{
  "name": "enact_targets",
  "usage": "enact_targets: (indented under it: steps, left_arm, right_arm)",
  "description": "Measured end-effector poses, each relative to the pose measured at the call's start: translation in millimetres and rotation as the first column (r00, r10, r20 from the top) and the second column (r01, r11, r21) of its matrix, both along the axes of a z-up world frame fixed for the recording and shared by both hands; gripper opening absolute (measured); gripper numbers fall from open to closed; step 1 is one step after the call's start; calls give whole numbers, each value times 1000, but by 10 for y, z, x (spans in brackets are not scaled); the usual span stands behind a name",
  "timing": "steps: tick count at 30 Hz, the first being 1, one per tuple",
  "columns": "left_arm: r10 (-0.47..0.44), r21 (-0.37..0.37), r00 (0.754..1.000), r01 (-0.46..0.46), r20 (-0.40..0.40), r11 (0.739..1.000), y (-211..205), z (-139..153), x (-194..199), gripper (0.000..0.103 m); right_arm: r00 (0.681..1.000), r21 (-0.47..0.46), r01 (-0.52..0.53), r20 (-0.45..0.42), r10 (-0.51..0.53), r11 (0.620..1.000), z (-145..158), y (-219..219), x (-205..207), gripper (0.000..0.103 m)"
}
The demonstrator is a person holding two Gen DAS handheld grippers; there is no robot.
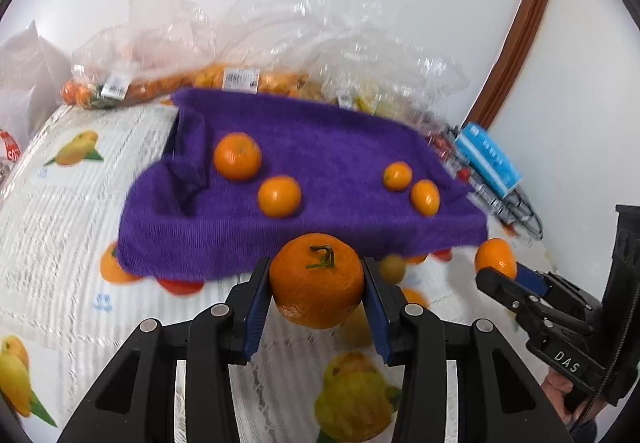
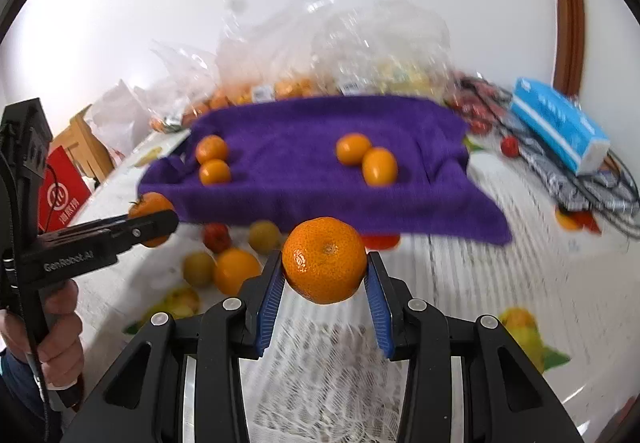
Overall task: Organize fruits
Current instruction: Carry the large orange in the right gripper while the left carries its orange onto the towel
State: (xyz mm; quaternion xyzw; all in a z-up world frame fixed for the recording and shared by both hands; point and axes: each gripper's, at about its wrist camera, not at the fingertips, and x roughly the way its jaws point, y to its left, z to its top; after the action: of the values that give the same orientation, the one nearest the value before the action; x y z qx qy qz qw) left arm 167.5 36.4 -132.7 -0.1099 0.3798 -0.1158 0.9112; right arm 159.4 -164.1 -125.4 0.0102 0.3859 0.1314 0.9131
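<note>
Black two-finger tongs with blue pads, held on black handles

The left tongs [image 1: 316,303] and the right tongs [image 2: 324,303] share one build: matt black angular linkage arms with open slots, round silver pivot pins, and ribbed blue pads [image 2: 272,303] on the inner faces. Seen from the side, one handle reads "DAS" in white, the other "GenRobot.AI". A thin black cable runs along each handle. A dark blue sleeve [image 2: 16,395] shows at the left wrist.

Fruit inside the plastic bags [image 1: 280,43] is blurred beyond telling.
</note>
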Motion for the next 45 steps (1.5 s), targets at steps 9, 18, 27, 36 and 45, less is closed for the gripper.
enact_targets:
  steps: [9,18,27,36,45]
  left_arm:
    - [104,23,990,-106,91,994,114,429,317,41]
    - [161,7,979,-163,122,987,176,341,736,41]
    - [170,15,985,-170,33,985,242,8,842,41]
    - [180,22,982,-181,53,983,243,-3,826,41]
    - [186,23,980,-188,71,982,255,51,771,41]
  right_arm:
    - [997,25,27,74,-29,999,454,57,407,41]
    - [990,59,59,123,-66,997,575,51,978,41]
    - [997,68,73,19,-74,995,110,-28,1140,41]
    - [999,60,3,54,-6,998,100,127,1057,41]
    - [1000,41,-9,30,7,999,49,168,1043,41]
